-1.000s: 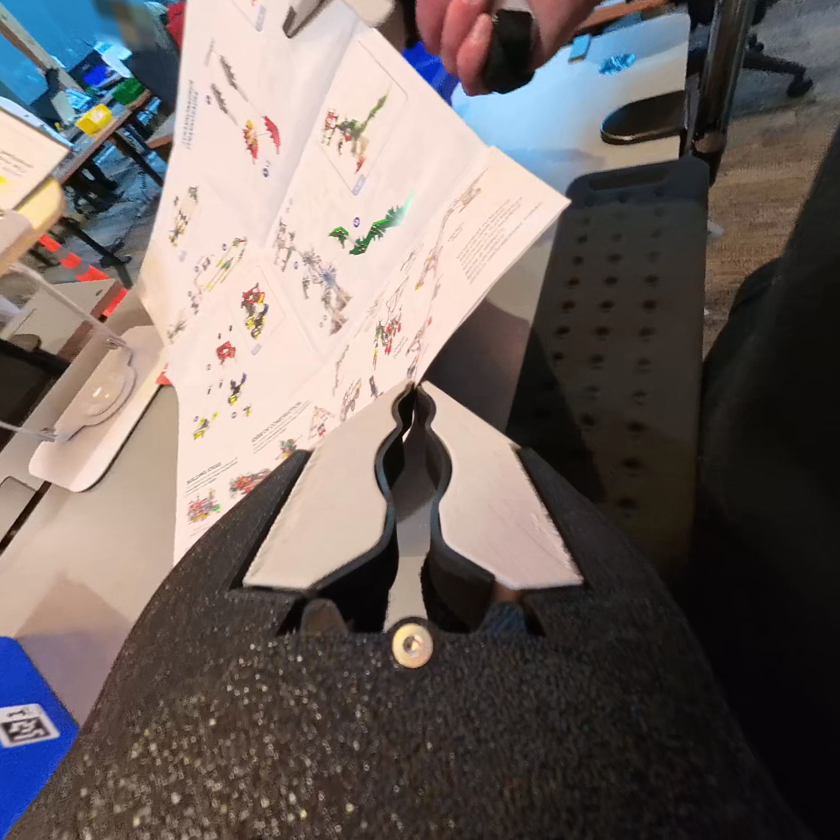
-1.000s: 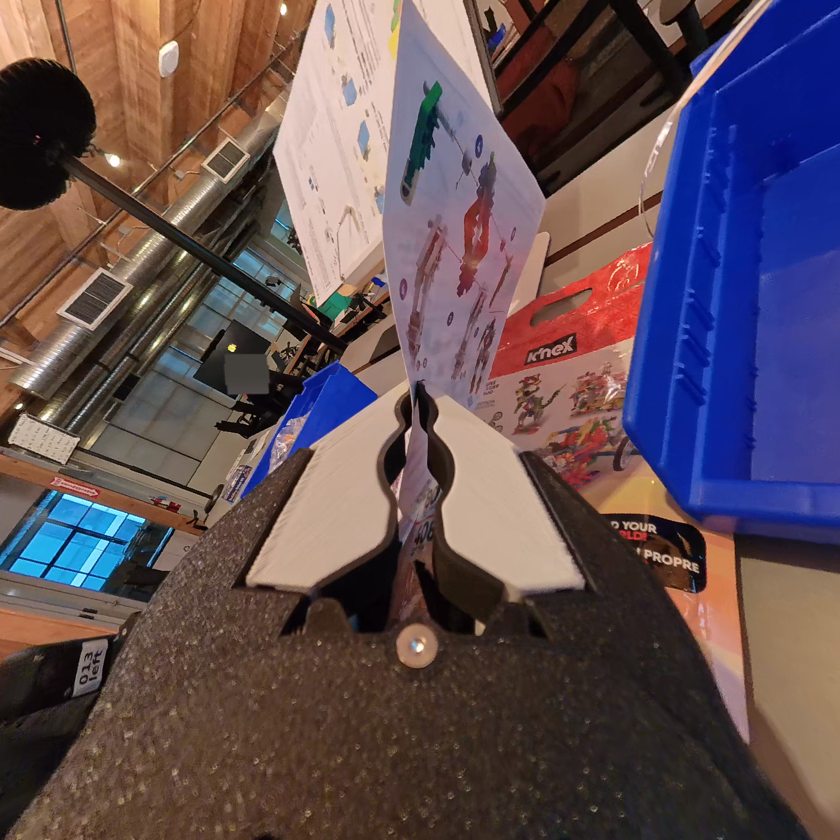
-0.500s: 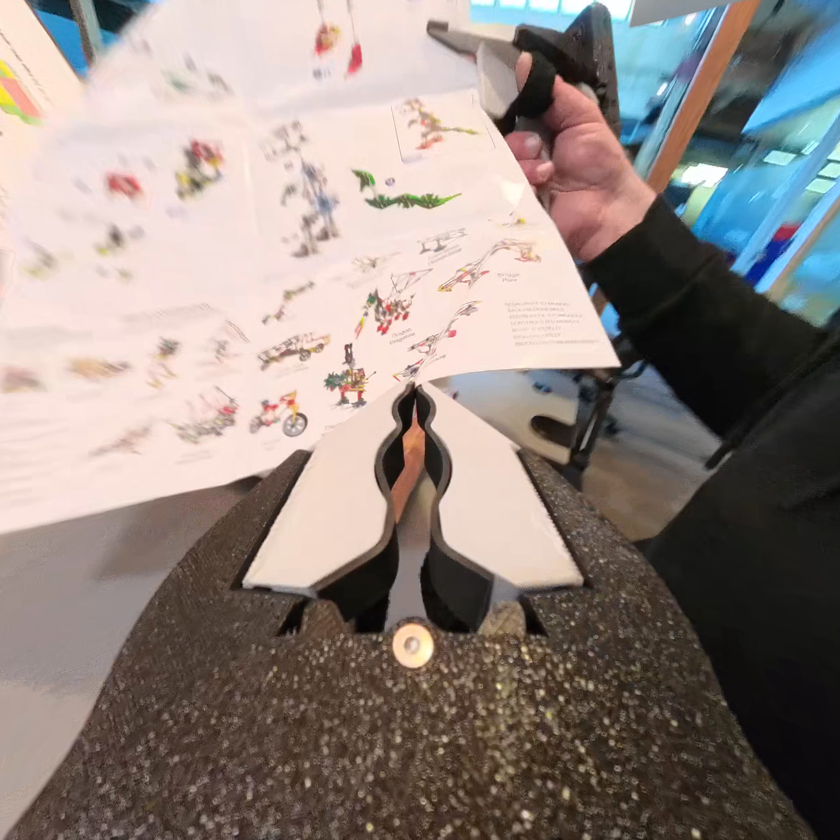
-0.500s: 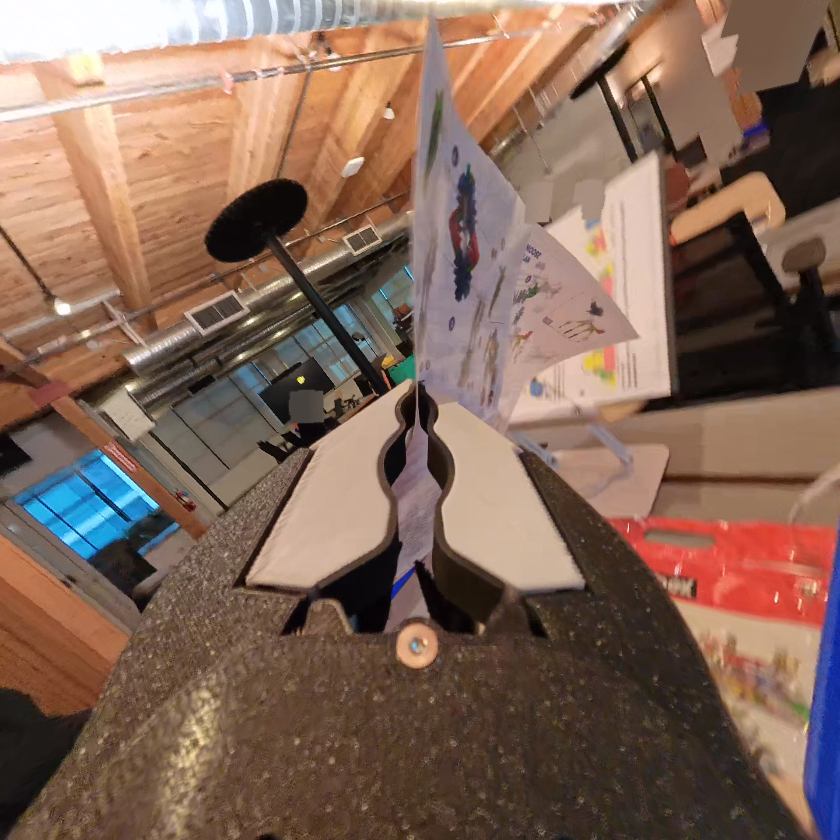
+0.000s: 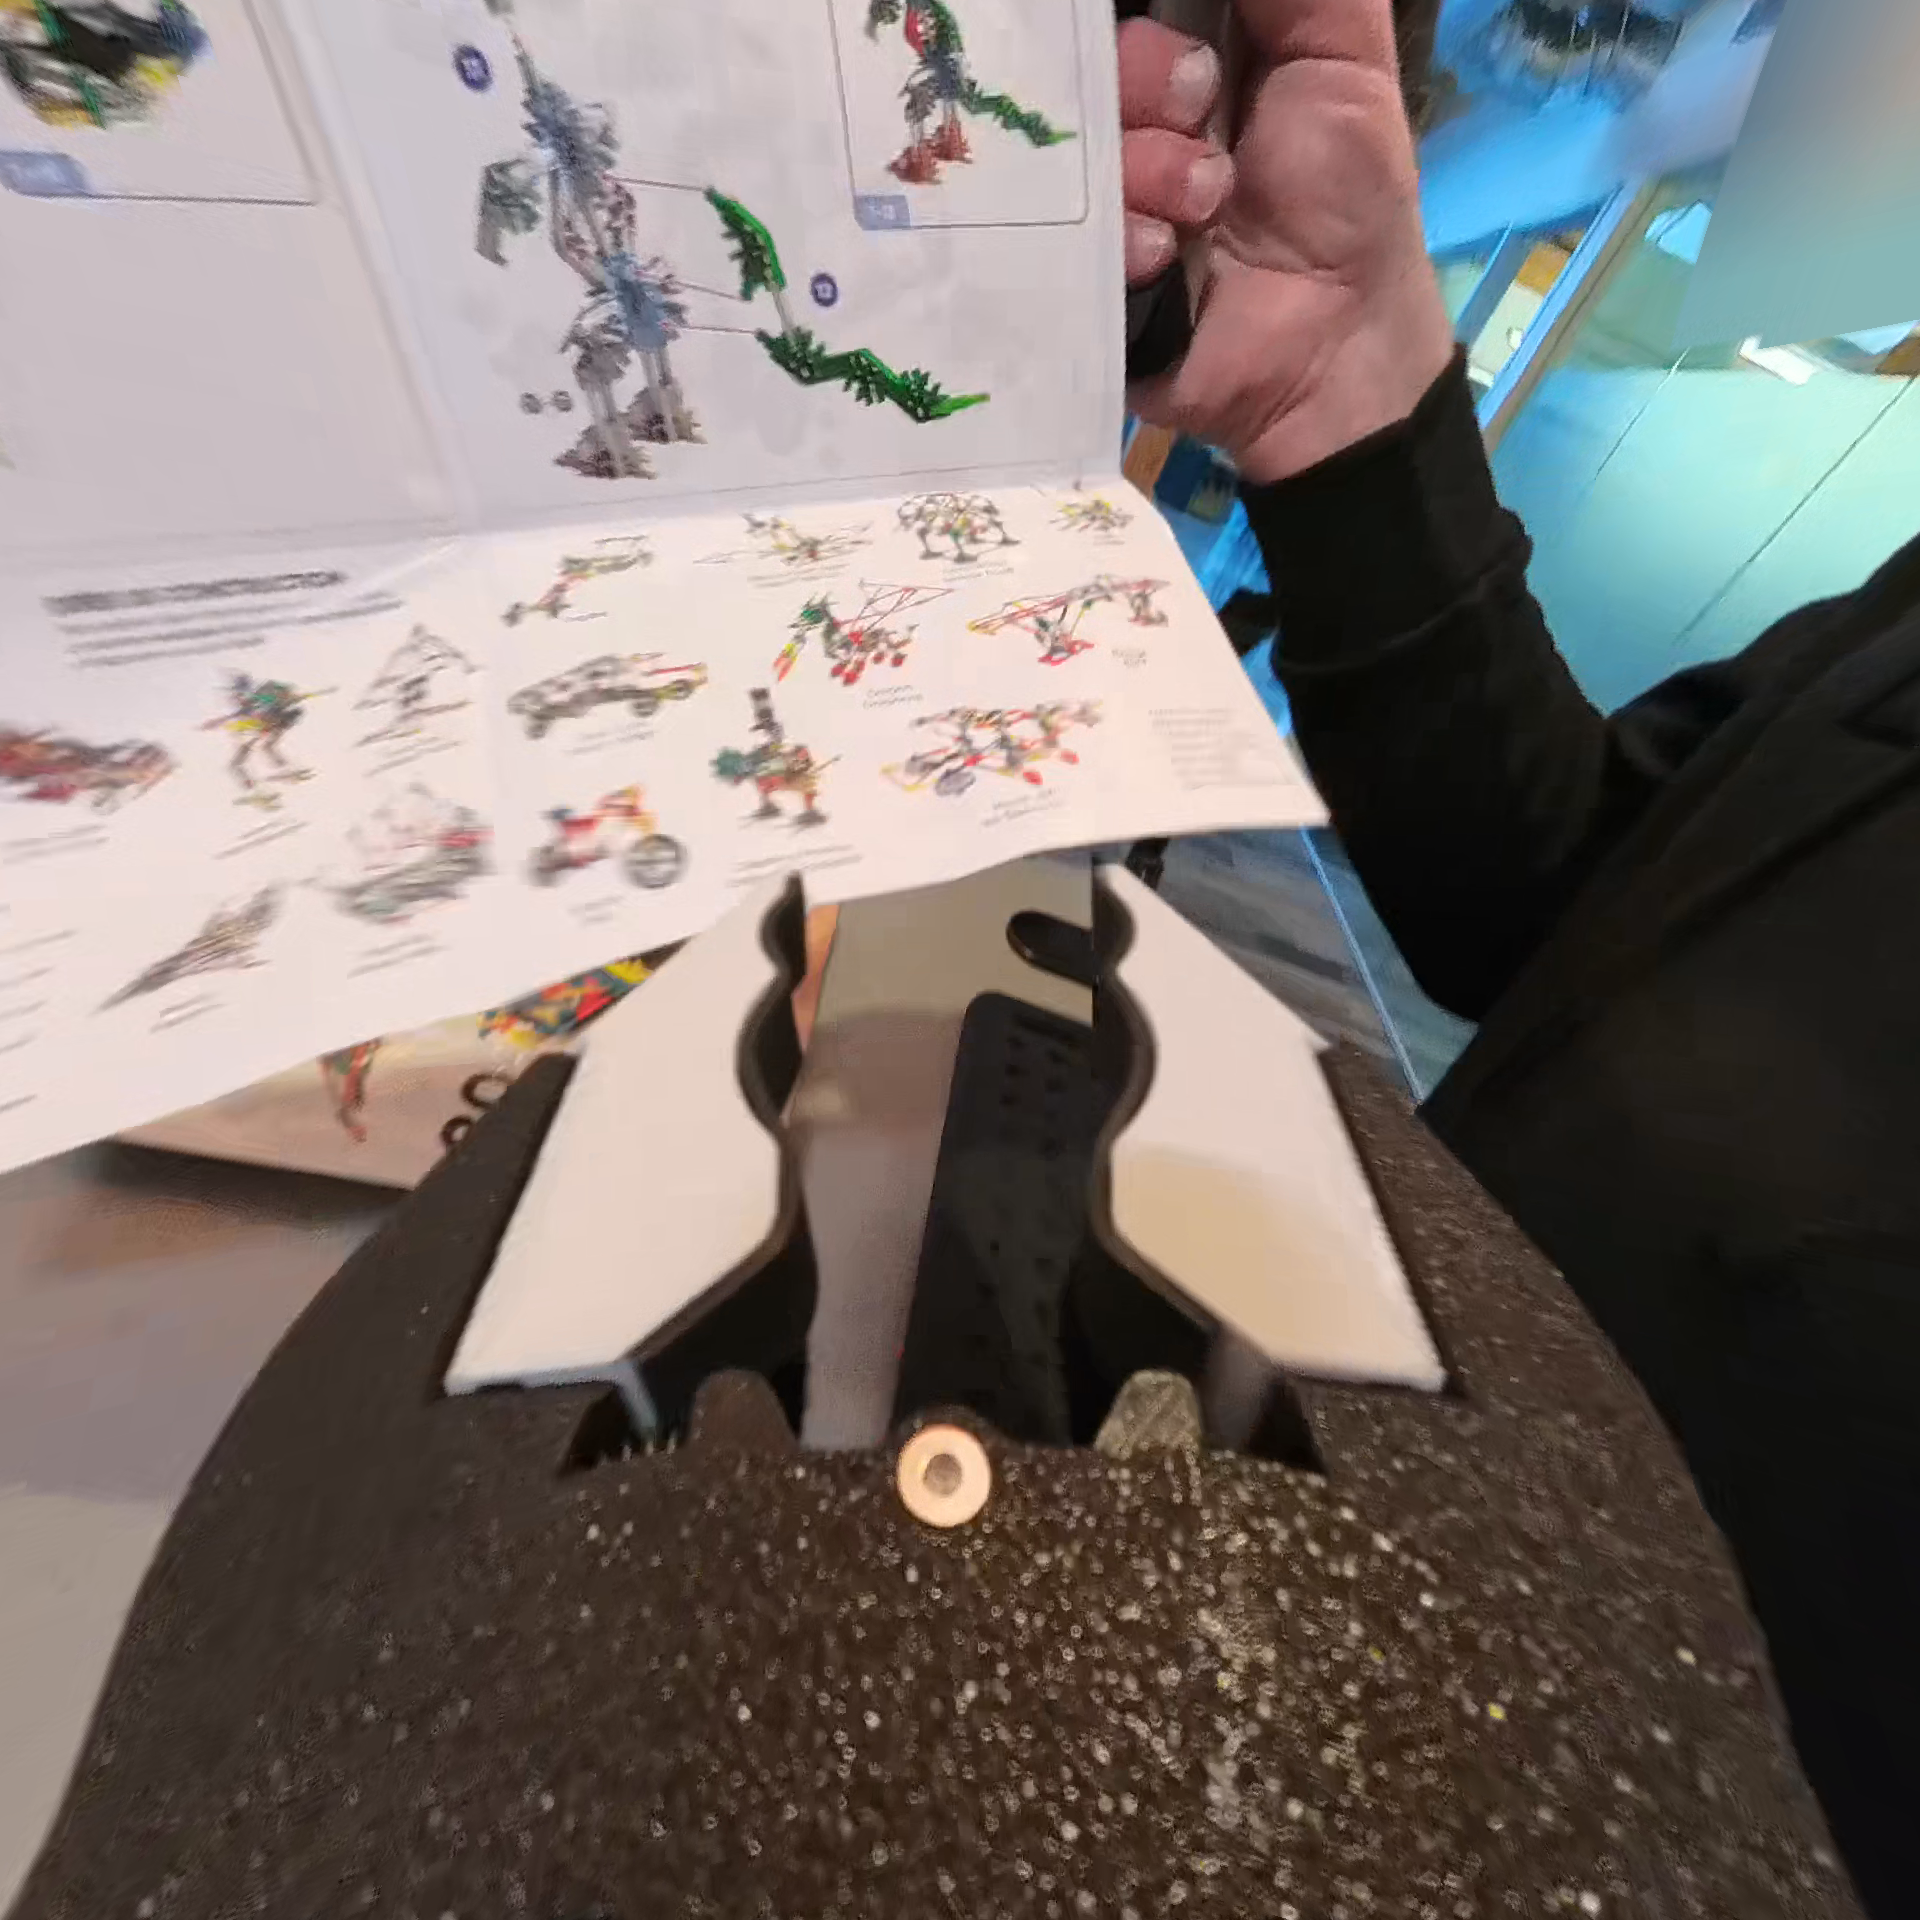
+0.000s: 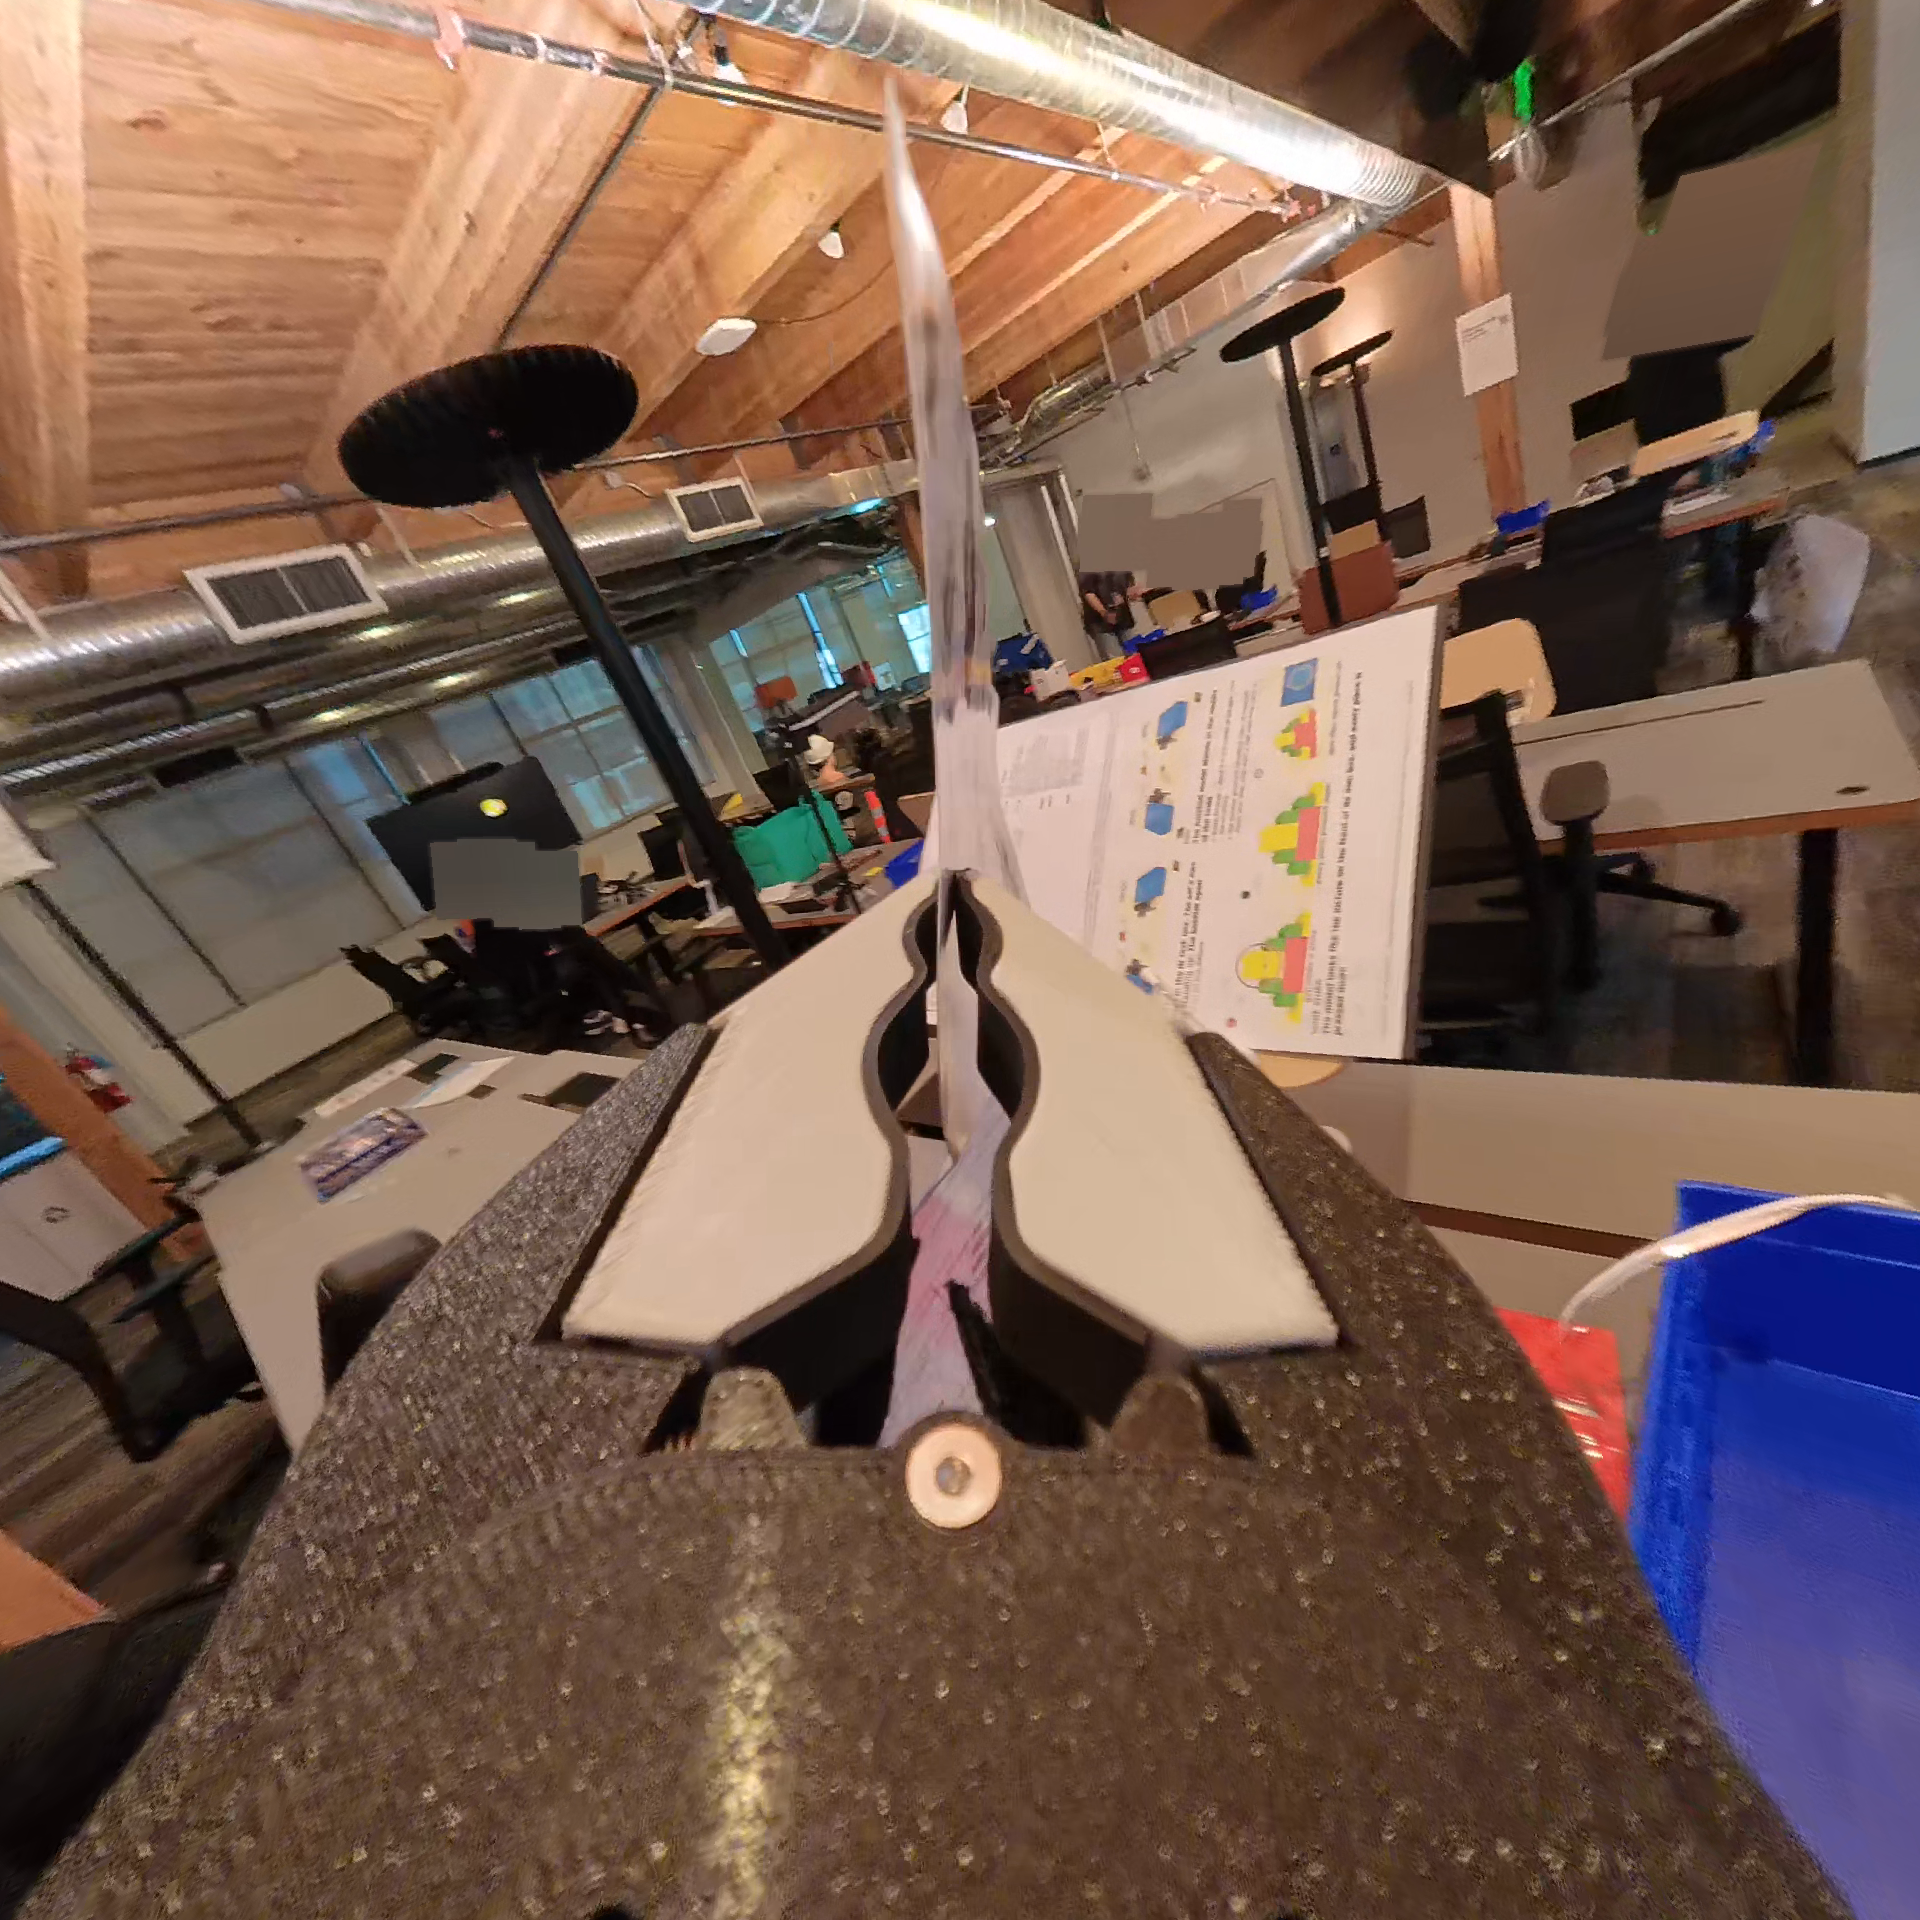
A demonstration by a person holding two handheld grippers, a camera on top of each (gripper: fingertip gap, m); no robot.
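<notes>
**Up off the tabletop: a folded leaflet pinched at one edge**

Between the white fingers of the right claw a printed paper sheet is pinched tight, seen edge-on and rising as a thin, wavering blade toward the wooden ceiling. From the left wrist view the same sheet spreads wide and creased, its lower panel sagging forward over the left claw, whose jaws stand apart with nothing between them; the sheet's lower edge lies just above its fingertips, and contact cannot be settled. A bare hand in a black sleeve grips the handle of the right-hand tool beside the sheet's right edge.

By its look the sheet is very light, limp and easily torn or crumpled; it bends along its fold lines and will flop wherever it is unsupported. A hold near a corner or along a free edge, close to a crease, seems the surest, with a flat pinch rather than a hard squeeze.

Much is hard to read here. The left part of the sheet is blurred and runs out of frame, so its full extent is unknown. Under it, a colourful printed box on the grey tabletop shows only as a sliver. A black perforated piece is glimpsed between the left jaws; what it is cannot be told. A blue bin is cut off at the right wrist view's edge.
</notes>
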